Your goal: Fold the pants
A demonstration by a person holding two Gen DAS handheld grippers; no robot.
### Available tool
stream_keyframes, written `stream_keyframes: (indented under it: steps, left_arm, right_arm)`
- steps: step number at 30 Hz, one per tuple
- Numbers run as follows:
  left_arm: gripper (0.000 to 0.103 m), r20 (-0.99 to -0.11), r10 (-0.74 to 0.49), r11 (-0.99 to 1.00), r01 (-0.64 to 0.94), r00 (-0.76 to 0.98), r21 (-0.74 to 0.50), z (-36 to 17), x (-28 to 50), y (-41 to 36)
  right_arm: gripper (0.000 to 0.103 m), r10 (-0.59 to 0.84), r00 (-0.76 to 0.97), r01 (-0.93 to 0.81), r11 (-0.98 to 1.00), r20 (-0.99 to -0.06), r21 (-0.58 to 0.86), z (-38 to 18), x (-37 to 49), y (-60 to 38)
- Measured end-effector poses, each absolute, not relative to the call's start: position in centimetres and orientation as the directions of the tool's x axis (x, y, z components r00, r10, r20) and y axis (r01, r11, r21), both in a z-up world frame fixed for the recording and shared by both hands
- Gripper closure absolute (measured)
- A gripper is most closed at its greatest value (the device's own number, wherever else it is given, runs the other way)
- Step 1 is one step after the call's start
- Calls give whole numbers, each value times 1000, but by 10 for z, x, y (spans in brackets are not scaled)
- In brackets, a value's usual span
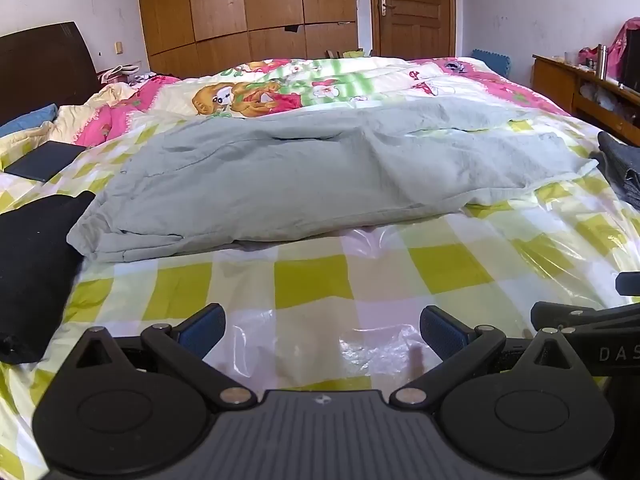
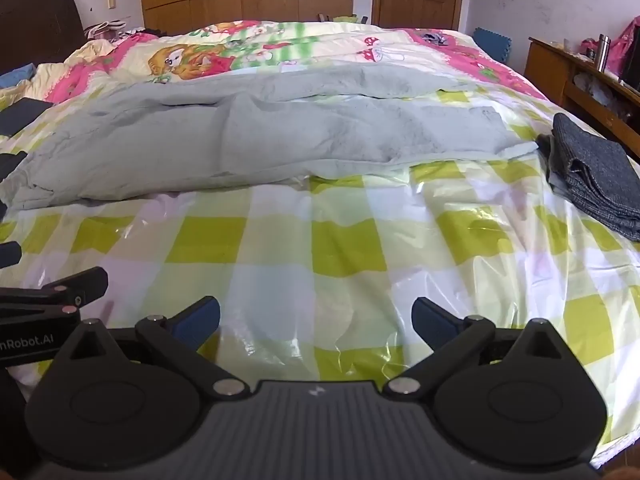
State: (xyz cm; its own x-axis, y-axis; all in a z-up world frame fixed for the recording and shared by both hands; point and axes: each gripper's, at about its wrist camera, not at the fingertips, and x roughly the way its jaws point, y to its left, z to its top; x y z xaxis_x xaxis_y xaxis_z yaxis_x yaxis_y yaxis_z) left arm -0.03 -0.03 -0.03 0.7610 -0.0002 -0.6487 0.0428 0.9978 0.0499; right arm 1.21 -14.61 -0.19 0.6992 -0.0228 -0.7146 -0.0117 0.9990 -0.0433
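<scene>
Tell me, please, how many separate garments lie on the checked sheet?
3: grey-green pants spread across the middle, folded denim at the right edge, black garment at the left; others may be hidden.

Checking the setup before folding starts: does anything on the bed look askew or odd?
The light green pants lie spread but rumpled, with a raised crease mid-leg. A clear plastic sheet covers the checked bedding and is wrinkled. Both grippers, left and right, are open.
</scene>
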Motion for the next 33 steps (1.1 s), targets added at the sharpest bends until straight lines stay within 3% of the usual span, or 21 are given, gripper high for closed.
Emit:
stream_keyframes:
  steps: [33]
  left_arm:
    - [0, -649, -6, 998, 49, 761, 48, -3, 0, -1]
  right_arm:
    - [2, -22, 689, -38, 997, -725, -66, -8, 14, -139]
